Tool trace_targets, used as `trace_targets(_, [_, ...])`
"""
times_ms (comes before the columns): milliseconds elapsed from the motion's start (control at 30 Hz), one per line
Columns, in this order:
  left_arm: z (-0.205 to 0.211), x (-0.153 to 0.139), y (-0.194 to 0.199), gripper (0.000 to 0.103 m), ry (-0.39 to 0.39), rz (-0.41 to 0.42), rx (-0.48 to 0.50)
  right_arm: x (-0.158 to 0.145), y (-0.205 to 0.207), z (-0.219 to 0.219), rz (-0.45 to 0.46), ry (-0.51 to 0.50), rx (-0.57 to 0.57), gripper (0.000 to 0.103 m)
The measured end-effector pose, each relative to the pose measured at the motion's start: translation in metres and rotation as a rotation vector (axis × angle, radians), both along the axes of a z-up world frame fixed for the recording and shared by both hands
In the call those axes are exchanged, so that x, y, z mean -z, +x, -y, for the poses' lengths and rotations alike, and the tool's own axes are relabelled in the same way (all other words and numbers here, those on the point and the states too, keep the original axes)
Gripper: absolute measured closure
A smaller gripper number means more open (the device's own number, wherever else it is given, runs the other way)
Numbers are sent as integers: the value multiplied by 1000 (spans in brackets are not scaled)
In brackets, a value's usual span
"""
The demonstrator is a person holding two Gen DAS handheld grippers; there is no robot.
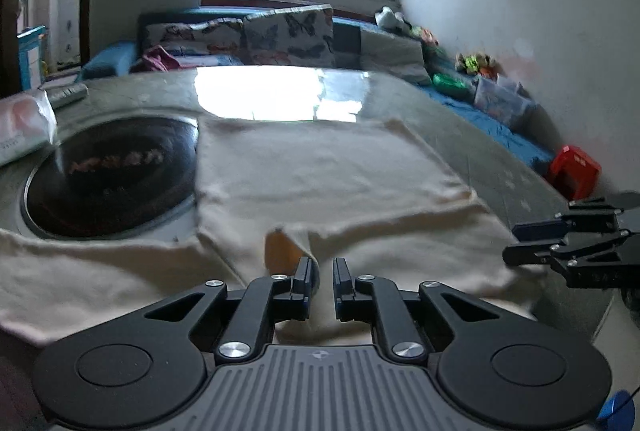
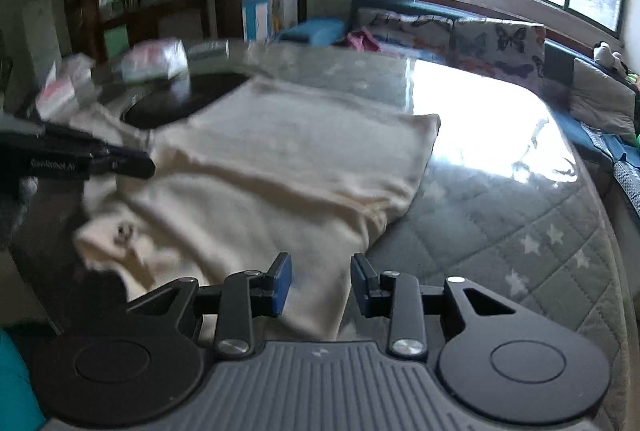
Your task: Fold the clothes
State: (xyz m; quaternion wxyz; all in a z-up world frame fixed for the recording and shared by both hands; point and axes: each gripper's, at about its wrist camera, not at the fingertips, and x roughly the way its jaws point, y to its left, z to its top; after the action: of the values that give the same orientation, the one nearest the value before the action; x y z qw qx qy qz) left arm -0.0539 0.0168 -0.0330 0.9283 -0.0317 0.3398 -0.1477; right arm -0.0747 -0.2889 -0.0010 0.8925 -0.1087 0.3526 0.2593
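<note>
**Task item.** 1 cream garment lies spread on the round bench, which carries a grey quilted cover with white stars. The body is folded into a rough rectangle. Its far left corner lies over the edge of a black round plate set into the bench. The near part is bunched and creased, and 1 portion spreads to the left along the near edge of the bench. The right wrist view is blurred over the bunched part.

**Left tool**. Jaws narrow, with a slim gap showing between the pads. It sits low over the near edge of the garment, and a raised ridge of cloth meets its left finger. Whether cloth is pinched cannot be told. An orange patch shows just beside that finger; what it is cannot be told.

**Right tool**. Jaws partly apart, holding nothing. It hangs above the right near edge of the garment, where cloth gives way to quilted cover.

**Surroundings.** 1 plastic-wrapped packet rests on the far left of the bench, beside the black plate. Butterfly-print cushions stand behind the bench under a window. 1 red stool stands to the right.
</note>
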Motion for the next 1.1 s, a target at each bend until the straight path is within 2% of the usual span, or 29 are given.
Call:
trace_targets(233, [-17,-5,-2,91,-25,11,-71,-14,6,-16,35,-4,-52,71])
trace_targets(433, [-38,-6,-9,88,-37,13,-139,-5,28,-40,7,-9,-89,71])
trace_targets(533, [-58,-9,-16,81,-43,25,-208,2,36,-51,-14,-22,-102,71])
trace_targets(633, [-81,-10,-20,80,-47,31,-284,4,39,-66,-15,-31,-137,71])
trace_targets(933, [-144,-9,-34,69,-62,32,-525,3,41,-123,-10,-53,-299,71])
trace_targets(1100, [-172,-8,-38,63,-43,34,-659,5,39,-150,-12,-63,-379,71])
